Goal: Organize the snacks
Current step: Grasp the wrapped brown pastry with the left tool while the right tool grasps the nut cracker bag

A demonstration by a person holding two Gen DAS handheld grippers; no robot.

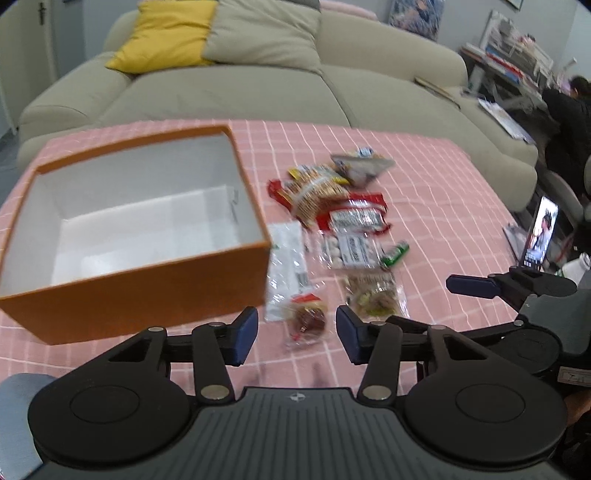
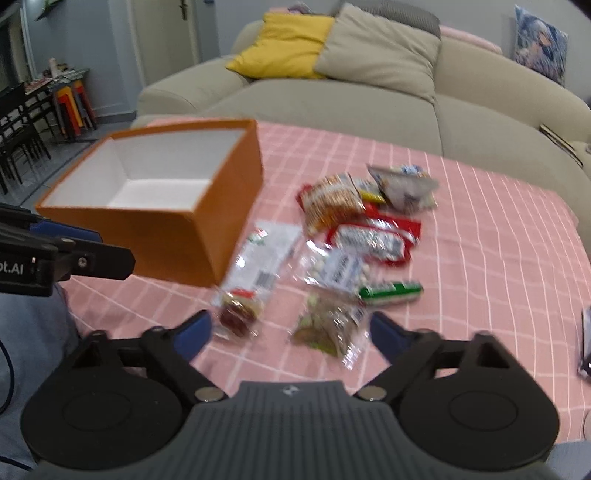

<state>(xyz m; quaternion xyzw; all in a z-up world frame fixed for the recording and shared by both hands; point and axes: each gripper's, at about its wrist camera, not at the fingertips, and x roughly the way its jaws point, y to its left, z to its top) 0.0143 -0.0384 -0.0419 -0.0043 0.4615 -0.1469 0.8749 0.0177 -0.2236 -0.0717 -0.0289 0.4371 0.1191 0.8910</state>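
A table w/ a pink checked cloth (image 1: pixel 443 192) stands in front of a beige sofa (image 1: pixel 258 85) w/ a yellow cushion (image 1: pixel 162 33). On the left of the cloth sits an orange box (image 1: pixel 140 295), lid off, white inside, nothing in it. Right of the box lies a loose pile of snack packets. A long clear packet (image 1: pixel 286 266) lies just beside the box's right wall, long axis running near-to-far. At its near end is a small clear packet of dark red sweets (image 1: pixel 308 319). Right of that is a clear bag of nuts (image 2: pixel 328 325), long axis also roughly near-to-far. Just beyond it a green tube of sweets (image 2: pixel 391 291) lies crosswise, pointing left-right. Farther back: a bag of white sweets (image 1: pixel 347 251), a red packet (image 1: pixel 354 218), an orange-brown cracker bag (image 1: pixel 314 192) and a grey pouch (image 1: pixel 360 166). The left gripper (image 1: pixel 297 334) hangs over the red sweets, its jaws apart and clear of the packet. The right gripper (image 2: pixel 291 334) hangs over the nut bag, jaws wide, pads not touching it. Frames are blurred.
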